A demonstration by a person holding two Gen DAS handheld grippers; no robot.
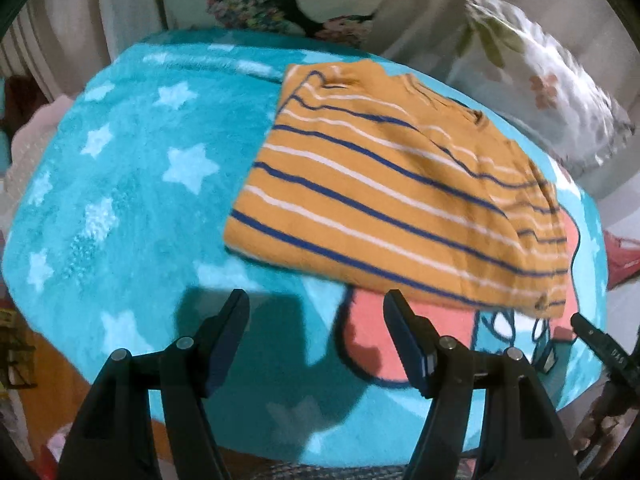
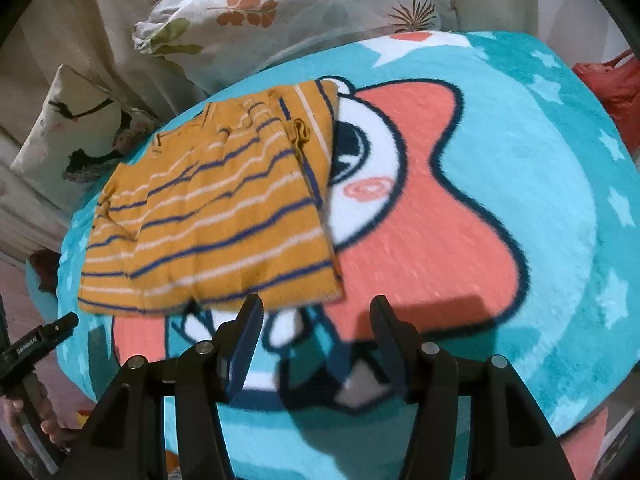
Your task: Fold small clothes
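Your left gripper (image 1: 316, 308) hangs with its jaws apart and nothing between them, just off the near left corner of the striped shirt (image 1: 400, 200). The shirt lies folded flat on the teal star blanket (image 1: 120, 184), its near edge partly covering the blanket's pink cartoon figure (image 2: 420, 208). Your right gripper (image 2: 316, 314) is also released, jaws apart and bare, just off the shirt's near right corner. 2 flowered pillows (image 2: 280, 12) sit beyond the shirt's far side.
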